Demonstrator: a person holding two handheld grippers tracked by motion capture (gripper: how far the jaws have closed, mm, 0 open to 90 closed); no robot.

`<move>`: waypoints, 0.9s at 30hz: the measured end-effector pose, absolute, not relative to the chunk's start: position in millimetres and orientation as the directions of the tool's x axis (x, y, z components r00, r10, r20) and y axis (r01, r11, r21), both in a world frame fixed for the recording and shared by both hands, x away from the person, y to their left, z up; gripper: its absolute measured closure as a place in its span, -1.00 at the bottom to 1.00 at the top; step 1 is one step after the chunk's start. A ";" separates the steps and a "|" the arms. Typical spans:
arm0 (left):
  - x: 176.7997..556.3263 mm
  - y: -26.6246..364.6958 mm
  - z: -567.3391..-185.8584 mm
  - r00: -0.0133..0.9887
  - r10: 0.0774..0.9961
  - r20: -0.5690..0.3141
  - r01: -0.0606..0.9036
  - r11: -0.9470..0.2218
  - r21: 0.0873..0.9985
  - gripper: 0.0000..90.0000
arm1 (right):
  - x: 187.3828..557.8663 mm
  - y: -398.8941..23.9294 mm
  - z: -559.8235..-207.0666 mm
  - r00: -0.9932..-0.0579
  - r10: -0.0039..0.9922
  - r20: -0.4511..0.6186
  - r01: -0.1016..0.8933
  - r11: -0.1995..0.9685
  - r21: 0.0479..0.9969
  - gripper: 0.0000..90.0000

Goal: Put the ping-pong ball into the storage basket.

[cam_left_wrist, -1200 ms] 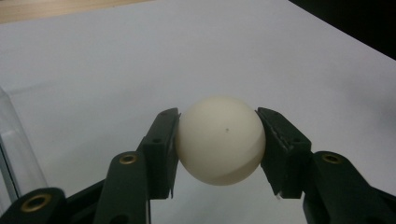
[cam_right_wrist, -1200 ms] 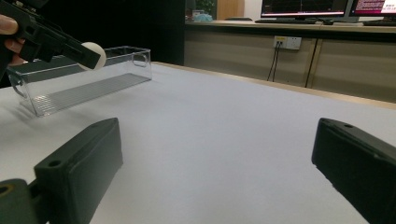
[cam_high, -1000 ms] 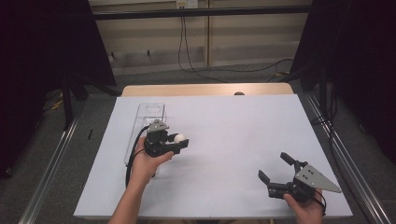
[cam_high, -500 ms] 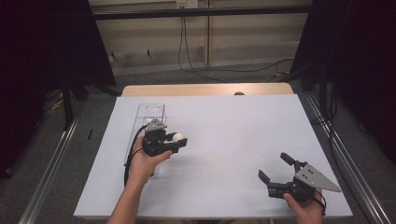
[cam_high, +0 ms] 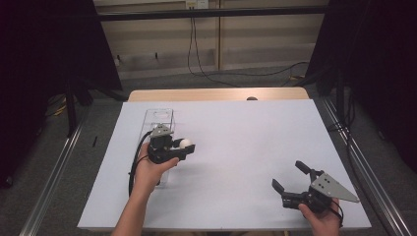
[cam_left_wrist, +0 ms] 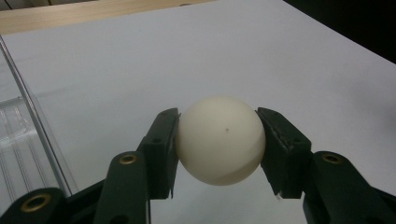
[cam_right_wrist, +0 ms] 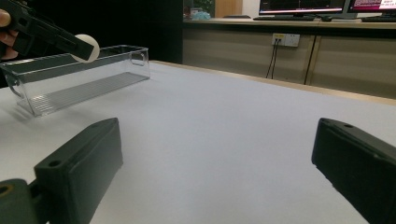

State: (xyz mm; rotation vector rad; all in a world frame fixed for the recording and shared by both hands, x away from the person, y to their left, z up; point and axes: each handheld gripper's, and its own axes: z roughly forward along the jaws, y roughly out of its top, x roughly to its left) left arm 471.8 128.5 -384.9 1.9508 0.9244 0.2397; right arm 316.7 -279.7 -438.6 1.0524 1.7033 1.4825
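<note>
My left gripper is shut on a white ball, both black pads pressing its sides, and holds it above the white table beside the clear plastic bin. In the right gripper view the ball hangs at the bin's near rim, held by the left gripper. My right gripper rests low at the table's front right, open, with nothing between its wide-set jaws.
The white table sheet stretches between the two grippers. A wooden strip runs along the far edge. Cables trail on the floor behind the table, and dark curtains flank both sides.
</note>
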 end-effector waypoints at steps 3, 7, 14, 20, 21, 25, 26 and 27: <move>472.1 129.9 -384.4 0.694 0.692 -0.197 0.510 -0.280 0.813 0.14 | 316.6 -279.8 -438.4 -0.476 0.879 0.036 0.158 0.045 0.986 -0.97; 472.1 130.7 -383.8 0.692 0.693 -0.202 0.514 -0.276 0.812 0.14 | 316.5 -280.1 -438.3 -0.481 0.876 0.034 0.159 0.049 0.986 -0.97; 472.9 133.3 -382.8 0.685 0.701 -0.198 0.517 -0.276 0.810 0.14 | 316.4 -279.6 -438.1 -0.475 0.879 0.035 0.157 0.046 0.986 -0.97; 473.8 136.5 -381.5 0.679 0.707 -0.197 0.520 -0.274 0.809 0.14 | 316.7 -279.7 -438.0 -0.472 0.881 0.033 0.153 0.045 0.987 -0.97; 474.0 137.0 -381.6 0.683 0.701 -0.203 0.521 -0.274 0.808 0.14 | 316.5 -279.9 -438.1 -0.476 0.879 0.031 0.154 0.049 0.987 -0.97; 474.4 137.9 -381.6 0.677 0.706 -0.207 0.525 -0.266 0.808 0.14 | 316.6 -279.8 -438.0 -0.476 0.879 0.032 0.154 0.048 0.987 -0.97; 474.7 138.9 -381.3 0.682 0.704 -0.200 0.523 -0.278 0.806 0.14 | 316.5 -279.5 -438.0 -0.474 0.880 0.034 0.156 0.046 0.987 -0.97; 474.7 138.7 -381.4 0.680 0.706 -0.200 0.523 -0.275 0.807 0.14 | 316.5 -279.5 -438.1 -0.474 0.880 0.034 0.157 0.046 0.987 -0.97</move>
